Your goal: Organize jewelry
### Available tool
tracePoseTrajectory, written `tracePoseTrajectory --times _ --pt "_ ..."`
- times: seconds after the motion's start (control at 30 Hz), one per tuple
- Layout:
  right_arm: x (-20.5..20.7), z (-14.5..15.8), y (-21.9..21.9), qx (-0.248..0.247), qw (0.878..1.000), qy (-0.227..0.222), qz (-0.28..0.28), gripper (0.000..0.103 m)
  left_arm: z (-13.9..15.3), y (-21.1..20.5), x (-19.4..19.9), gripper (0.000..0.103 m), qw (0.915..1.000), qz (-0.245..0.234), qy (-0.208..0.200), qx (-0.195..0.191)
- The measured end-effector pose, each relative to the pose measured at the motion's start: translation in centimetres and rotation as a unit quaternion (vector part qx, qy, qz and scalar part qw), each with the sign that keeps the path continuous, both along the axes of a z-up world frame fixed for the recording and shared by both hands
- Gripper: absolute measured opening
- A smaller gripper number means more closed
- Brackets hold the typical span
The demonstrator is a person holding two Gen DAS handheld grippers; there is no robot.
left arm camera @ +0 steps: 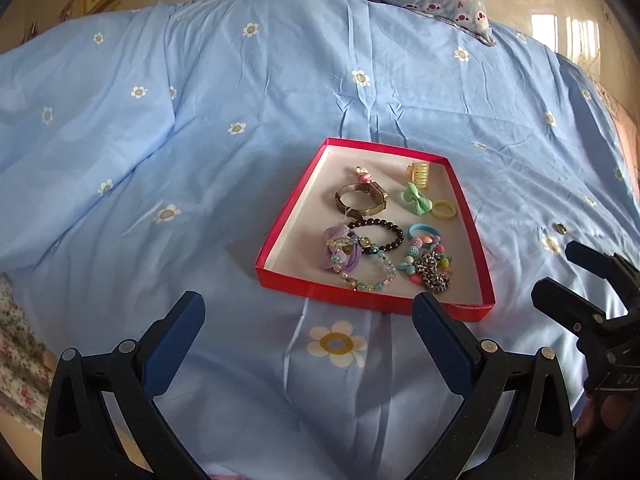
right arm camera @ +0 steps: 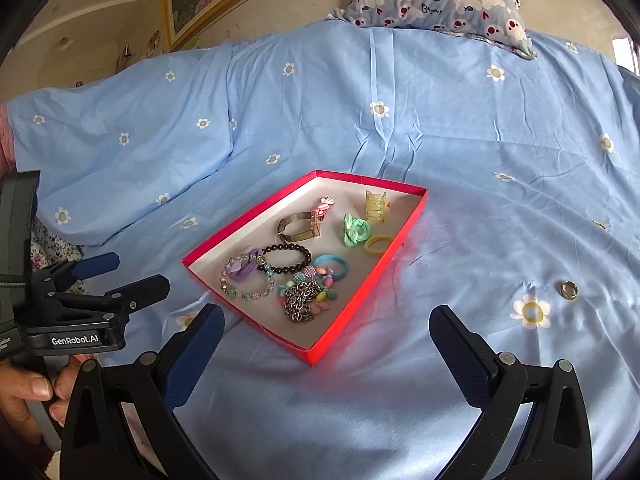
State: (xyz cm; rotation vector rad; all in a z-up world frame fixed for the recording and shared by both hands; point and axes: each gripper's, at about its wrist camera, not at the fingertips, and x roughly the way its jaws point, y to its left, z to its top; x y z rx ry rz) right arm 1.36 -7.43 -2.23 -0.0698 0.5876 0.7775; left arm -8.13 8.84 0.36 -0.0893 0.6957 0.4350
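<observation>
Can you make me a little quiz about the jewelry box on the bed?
1. True or false: the shallow red cardboard box sits on the blue flowered bedsheet.
2. Which piece lies outside the box? A) the dark round-bead bracelet B) the small silver metal ring C) the yellow plastic hair claw
3. Fill in: both the left gripper and the right gripper are ____ and hold nothing.

Key: 1 true; 2 B; 3 open
</observation>
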Motion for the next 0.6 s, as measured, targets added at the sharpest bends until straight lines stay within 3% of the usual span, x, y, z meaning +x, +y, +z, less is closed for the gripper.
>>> tracePoseTrajectory --times 0.6 --pt "-0.49 0.12 0.2 -0.012 1.0 -0.014 -0.004 0.103 0.33 -0.32 -0.56 0.103 0.9996 0.009 -0.002 0.027"
